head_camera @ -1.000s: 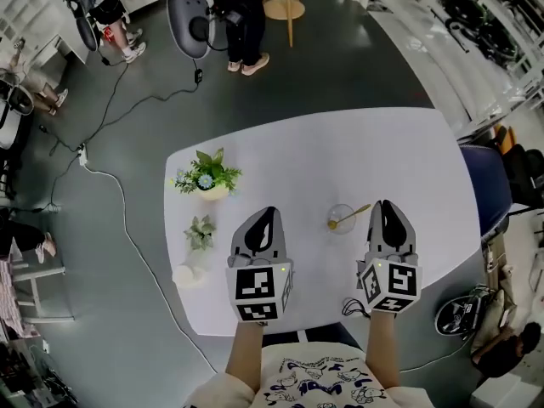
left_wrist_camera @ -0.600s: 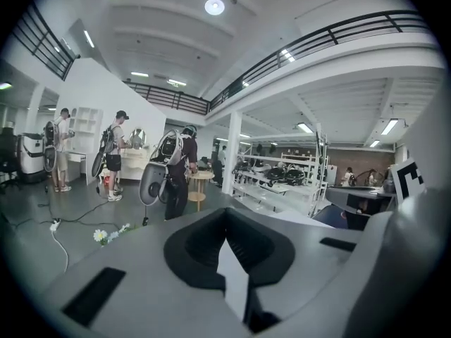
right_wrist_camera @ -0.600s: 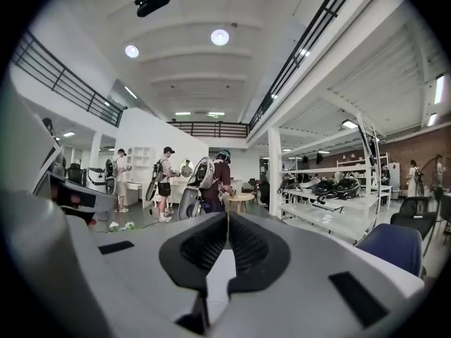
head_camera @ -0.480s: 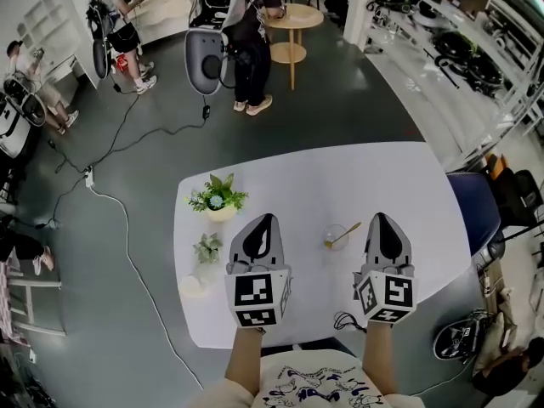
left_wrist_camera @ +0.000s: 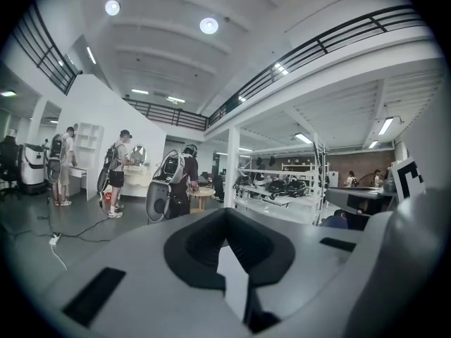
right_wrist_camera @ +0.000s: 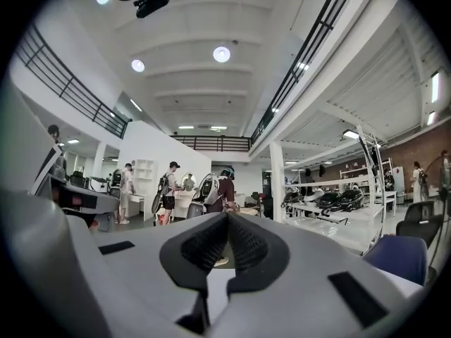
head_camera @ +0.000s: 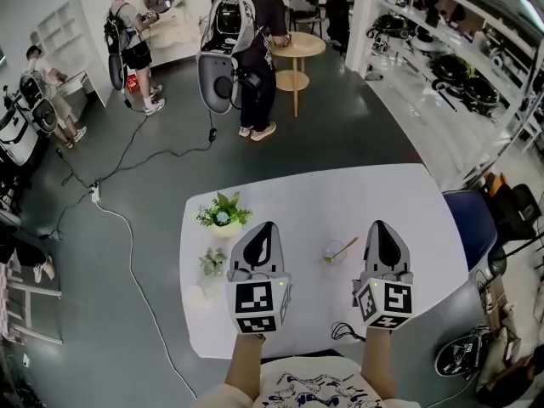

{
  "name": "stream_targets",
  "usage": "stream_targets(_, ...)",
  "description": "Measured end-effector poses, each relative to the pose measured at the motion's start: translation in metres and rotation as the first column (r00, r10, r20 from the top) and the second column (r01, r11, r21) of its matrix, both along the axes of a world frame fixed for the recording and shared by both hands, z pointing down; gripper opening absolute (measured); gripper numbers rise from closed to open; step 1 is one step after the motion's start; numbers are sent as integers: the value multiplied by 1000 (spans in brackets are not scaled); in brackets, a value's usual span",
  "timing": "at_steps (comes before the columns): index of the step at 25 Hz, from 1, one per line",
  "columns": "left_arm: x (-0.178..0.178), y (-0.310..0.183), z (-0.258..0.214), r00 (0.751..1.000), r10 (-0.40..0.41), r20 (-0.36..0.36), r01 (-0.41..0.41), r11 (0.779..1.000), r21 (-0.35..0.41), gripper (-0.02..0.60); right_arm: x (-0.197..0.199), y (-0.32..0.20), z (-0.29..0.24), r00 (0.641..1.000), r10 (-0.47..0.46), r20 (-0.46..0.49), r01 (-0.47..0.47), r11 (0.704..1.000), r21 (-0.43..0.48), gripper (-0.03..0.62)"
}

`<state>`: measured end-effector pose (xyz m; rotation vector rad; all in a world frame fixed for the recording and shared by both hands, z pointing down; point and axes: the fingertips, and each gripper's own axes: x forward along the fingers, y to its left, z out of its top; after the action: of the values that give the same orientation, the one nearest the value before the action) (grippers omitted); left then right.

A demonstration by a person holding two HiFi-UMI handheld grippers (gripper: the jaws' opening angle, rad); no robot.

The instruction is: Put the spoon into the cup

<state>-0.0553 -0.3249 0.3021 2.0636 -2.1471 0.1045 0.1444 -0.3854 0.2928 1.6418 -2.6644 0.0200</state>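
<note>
White table (head_camera: 340, 195) under both grippers. Left gripper (head_camera: 266, 227): jaws together, empty. Glass cup (head_camera: 332, 252) stands between the two sets of jaws, with the gold spoon (head_camera: 345, 246) leaning inside it. Right gripper (head_camera: 380, 225): jaws together, empty. Both are probably held clear because the task looks done.

spoon (head_camera: 343, 249) in cup (head_camera: 332, 252); cup on table (head_camera: 387, 201); potted plant (head_camera: 223, 214) on table, left of cup

White table (head_camera: 382, 202), gold spoon (head_camera: 347, 246), clear cup (head_camera: 326, 247), dk grey floor (head_camera: 153, 228).
</note>
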Motion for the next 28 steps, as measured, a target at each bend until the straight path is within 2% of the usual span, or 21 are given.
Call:
stream_targets(9,3,7,-21,1000,2,12,-3,999,38,14,2,8,-18,1000,0,16,-1,1000,29,11)
stream_targets(28,3,11,-21,1000,-4,7,4,999,41,14,4,10,-21,1000,0,1,0,999,37,11)
